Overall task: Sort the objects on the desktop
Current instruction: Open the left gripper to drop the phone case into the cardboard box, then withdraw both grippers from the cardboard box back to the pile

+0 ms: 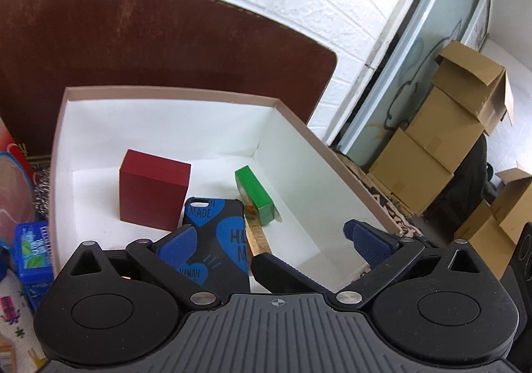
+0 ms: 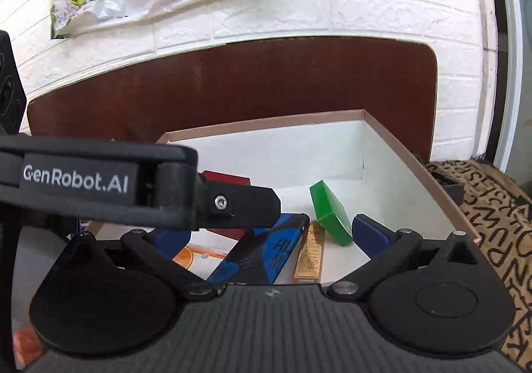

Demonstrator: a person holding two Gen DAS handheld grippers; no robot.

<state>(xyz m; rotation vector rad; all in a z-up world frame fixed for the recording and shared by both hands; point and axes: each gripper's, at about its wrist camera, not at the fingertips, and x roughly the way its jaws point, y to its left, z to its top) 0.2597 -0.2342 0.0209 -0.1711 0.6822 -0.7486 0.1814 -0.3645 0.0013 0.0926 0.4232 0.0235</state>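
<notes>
Sorting is being carried on with the left gripper and right gripper both spread wide and empty above the box at frame centre, where the phone case is lying; another desktop item is judged to be needed next.

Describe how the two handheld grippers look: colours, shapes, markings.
Both the left gripper and right gripper are matte black, with ribbed bodies, round side discs, silver pivot screws and textured blue finger pads. White "GenRobot.AI" lettering marks the left gripper's side.
</notes>
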